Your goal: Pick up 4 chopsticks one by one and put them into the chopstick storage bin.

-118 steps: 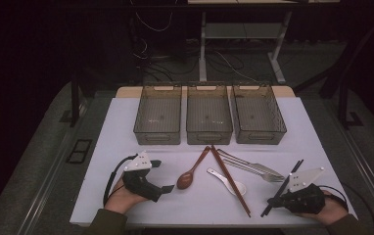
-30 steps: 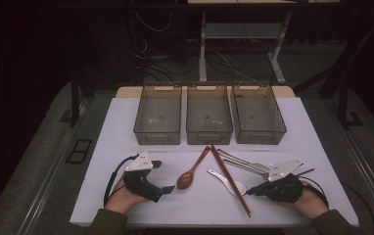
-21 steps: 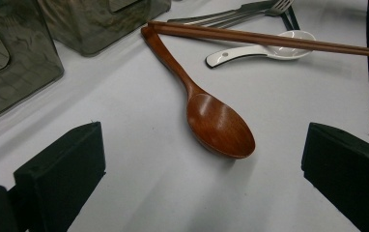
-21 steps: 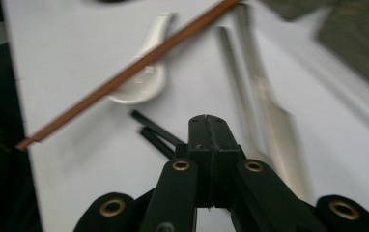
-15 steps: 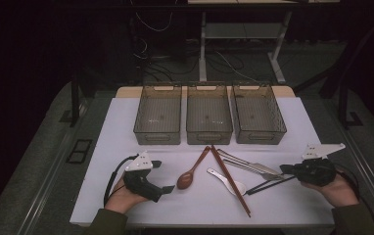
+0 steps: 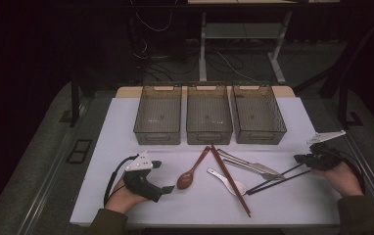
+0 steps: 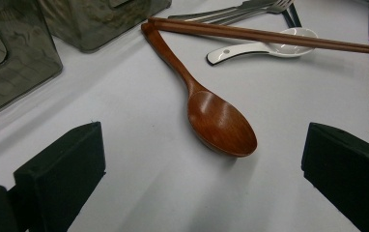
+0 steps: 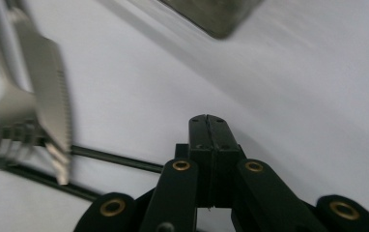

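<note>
My left gripper (image 6: 162, 176) rests on the white table at the front left, open, its jaws aimed at the bowl of a wooden spoon (image 6: 191, 174). In the left gripper view the wooden spoon (image 7: 219, 121) lies between and just beyond the two wide-apart jaws of my left gripper (image 7: 197, 193), untouched. My right gripper (image 6: 298, 158) hovers near the table's right edge, shut on nothing. In the right gripper view, my right gripper (image 8: 207, 130) has its jaws pressed together, with the black chopsticks (image 8: 120, 162) on the table to their left.
Three empty clear bins (image 6: 209, 115) stand in a row at the back. Mid-table lie brown chopsticks (image 6: 230, 180), a white ceramic spoon (image 6: 226, 180), a fork and knife (image 6: 251, 166) and black chopsticks (image 6: 278, 177). The knife (image 8: 47, 92) appears blurred.
My right gripper has swung from near the front end of the black chopsticks out to the table's right edge, staying shut. The left gripper and all the utensils have kept still.
</note>
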{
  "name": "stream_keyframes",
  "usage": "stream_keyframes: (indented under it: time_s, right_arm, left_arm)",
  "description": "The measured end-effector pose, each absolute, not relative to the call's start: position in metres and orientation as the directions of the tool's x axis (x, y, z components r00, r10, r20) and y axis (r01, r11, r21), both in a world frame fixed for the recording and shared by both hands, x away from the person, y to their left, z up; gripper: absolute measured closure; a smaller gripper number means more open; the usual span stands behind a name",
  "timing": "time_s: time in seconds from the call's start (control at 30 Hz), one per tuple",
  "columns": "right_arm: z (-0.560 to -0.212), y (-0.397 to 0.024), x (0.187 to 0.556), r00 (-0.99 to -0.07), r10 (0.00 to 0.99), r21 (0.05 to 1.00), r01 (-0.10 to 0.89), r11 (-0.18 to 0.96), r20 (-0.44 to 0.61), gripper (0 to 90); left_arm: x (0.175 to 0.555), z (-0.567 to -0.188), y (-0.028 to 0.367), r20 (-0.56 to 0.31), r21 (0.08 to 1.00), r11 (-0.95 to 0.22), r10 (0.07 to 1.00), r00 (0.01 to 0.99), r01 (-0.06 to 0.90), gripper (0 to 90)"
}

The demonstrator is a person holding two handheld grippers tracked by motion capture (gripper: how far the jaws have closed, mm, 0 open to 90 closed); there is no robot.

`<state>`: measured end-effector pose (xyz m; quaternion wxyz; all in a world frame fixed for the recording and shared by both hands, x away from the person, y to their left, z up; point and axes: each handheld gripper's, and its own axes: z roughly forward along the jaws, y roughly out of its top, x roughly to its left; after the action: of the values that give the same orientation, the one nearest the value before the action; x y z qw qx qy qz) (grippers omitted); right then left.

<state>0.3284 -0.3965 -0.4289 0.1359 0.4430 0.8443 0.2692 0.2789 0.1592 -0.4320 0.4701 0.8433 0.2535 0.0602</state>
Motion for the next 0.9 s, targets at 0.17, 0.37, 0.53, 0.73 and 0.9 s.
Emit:
stream_keyframes:
  time_s: [0.17,0.37,0.53,0.73,0.9]
  right_arm:
    - [-0.435,-0.404,0.331,-0.549,0.836,0.556,0.697,0.453,0.008,89.4]
    - [-0.437,-0.405,0.329,-0.551,0.835,0.549,0.699,0.457,0.007,89.4]
    - [-0.437,-0.406,0.325,-0.553,0.833,0.544,0.701,0.461,0.006,89.4]
    - [-0.436,-0.406,0.321,-0.554,0.832,0.531,0.705,0.469,0.001,89.4]
    - [-0.435,-0.409,0.315,-0.553,0.833,0.526,0.711,0.467,0.009,89.4]
  left_arm:
    - [0.279,-0.432,0.159,-0.138,0.823,-0.43,0.483,0.865,0.372,0.6]
    - [0.278,-0.432,0.159,-0.137,0.824,-0.431,0.48,0.866,0.369,0.6]
    - [0.278,-0.432,0.159,-0.138,0.824,-0.43,0.479,0.867,0.369,0.6]
    - [0.278,-0.431,0.159,-0.141,0.824,-0.428,0.479,0.866,0.371,0.6]
    - [0.278,-0.432,0.159,-0.14,0.825,-0.429,0.478,0.867,0.369,0.6]
